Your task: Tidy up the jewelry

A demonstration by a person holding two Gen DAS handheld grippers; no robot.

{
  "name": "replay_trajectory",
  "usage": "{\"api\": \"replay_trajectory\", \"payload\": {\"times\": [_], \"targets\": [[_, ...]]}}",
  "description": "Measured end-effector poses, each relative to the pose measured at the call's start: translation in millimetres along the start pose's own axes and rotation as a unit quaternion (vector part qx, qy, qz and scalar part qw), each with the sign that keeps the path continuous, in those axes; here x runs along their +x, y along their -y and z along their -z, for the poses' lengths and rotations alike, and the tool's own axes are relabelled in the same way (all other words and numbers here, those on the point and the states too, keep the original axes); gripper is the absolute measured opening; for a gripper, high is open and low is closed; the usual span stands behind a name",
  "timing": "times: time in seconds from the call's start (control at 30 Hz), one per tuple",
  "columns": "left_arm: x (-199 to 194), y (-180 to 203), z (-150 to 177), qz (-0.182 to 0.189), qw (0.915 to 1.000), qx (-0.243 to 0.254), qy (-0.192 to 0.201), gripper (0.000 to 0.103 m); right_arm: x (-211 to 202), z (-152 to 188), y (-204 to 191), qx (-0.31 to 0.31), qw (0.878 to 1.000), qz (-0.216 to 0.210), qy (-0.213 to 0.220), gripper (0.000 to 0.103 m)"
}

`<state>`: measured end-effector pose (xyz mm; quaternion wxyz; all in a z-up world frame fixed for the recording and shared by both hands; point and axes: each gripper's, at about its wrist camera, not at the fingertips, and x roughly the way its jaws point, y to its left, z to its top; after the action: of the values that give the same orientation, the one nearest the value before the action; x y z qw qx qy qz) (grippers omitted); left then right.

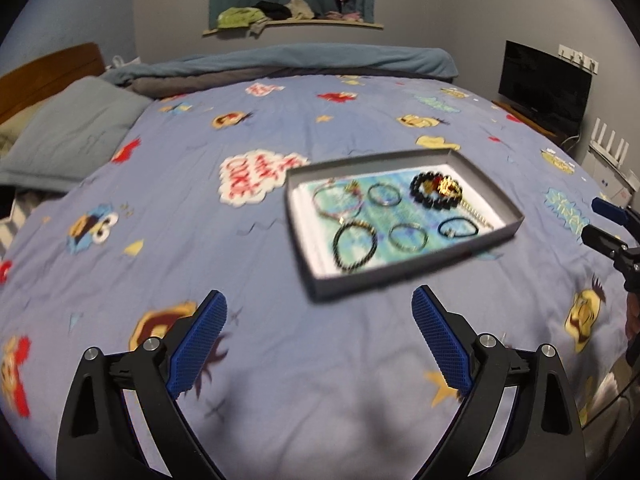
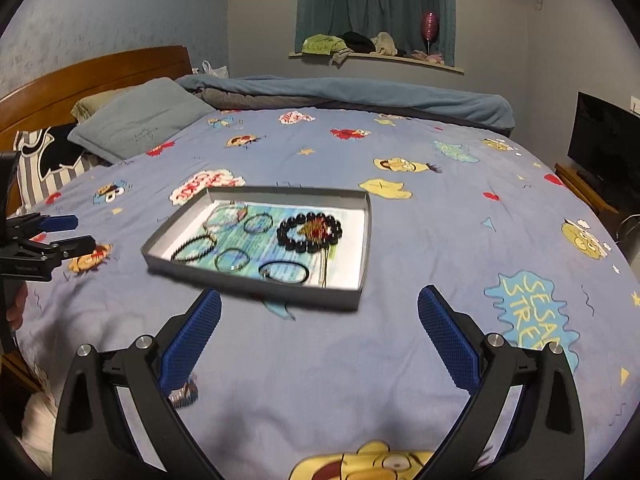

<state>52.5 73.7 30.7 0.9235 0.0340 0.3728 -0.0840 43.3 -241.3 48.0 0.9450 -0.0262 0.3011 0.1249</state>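
Both jaws released, nothing between them: left gripper (image 1: 320, 340), right gripper (image 2: 320, 340). Grey tray (image 2: 362, 236) of bracelets on bed (image 2: 440, 240), at 12 o'clock of right gripper, 1 o'clock of left.

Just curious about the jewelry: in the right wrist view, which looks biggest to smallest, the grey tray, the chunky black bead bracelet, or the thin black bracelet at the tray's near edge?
1. Grey tray
2. Chunky black bead bracelet
3. Thin black bracelet, only slightly smaller
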Motion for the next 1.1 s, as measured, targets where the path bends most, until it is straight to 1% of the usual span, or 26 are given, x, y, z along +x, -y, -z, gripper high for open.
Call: {"api": "replay_trajectory", "payload": {"times": [0.13, 0.3, 0.4, 0.43, 0.53, 0.7, 0.77, 0.87, 0.93, 1.0, 1.07, 1.1], "targets": [[-1, -4, 21, -0.003, 0.9999, -0.012, -0.007, 0.093, -3, 18, -4, -0.011, 1.0, 0.004, -0.006, 0.097], [0, 4, 46, -0.013, 0.9998, -0.006, -0.013, 0.093, 0, 41, -6, -0.011, 1.0, -0.003, -0.02, 0.097], [3, 12, 58, 0.011, 0.9995, -0.019, -0.021, 0.093, 4, 58, -11, -0.011, 0.999, -0.014, -0.034, 0.097], [4, 16, 61, 0.025, 0.9992, -0.022, -0.022, 0.093, 4, 61, -13, -0.012, 0.999, -0.017, -0.036, 0.097], [7, 34, 66, 0.05, 0.9984, -0.012, -0.022, 0.093, 7, 73, -21, -0.022, 0.998, -0.03, -0.047, 0.097], [15, 67, 68, 0.058, 0.9975, 0.031, -0.024, 0.093, 10, 84, -29, -0.037, 0.997, -0.037, -0.057, 0.097], [18, 76, 68, 0.061, 0.9971, 0.038, -0.024, 0.093, 9, 88, -31, -0.038, 0.997, -0.039, -0.059, 0.097], [24, 90, 68, 0.075, 0.9955, 0.051, -0.028, 0.091, 11, 93, -31, -0.037, 0.996, -0.044, -0.064, 0.097], [26, 97, 68, 0.086, 0.9942, 0.059, -0.028, 0.085, 12, 95, -31, -0.037, 0.996, -0.046, -0.067, 0.097], [29, 104, 67, 0.101, 0.992, 0.068, -0.034, 0.066, 12, 96, -33, -0.038, 0.996, -0.049, -0.067, 0.097], [34, 111, 67, 0.111, 0.9898, 0.077, -0.045, 0.056, 12, 97, -34, -0.041, 0.995, -0.052, -0.068, 0.097], [36, 114, 67, 0.116, 0.9889, 0.079, -0.048, 0.053, 12, 98, -34, -0.043, 0.995, -0.054, -0.068, 0.097]]}}
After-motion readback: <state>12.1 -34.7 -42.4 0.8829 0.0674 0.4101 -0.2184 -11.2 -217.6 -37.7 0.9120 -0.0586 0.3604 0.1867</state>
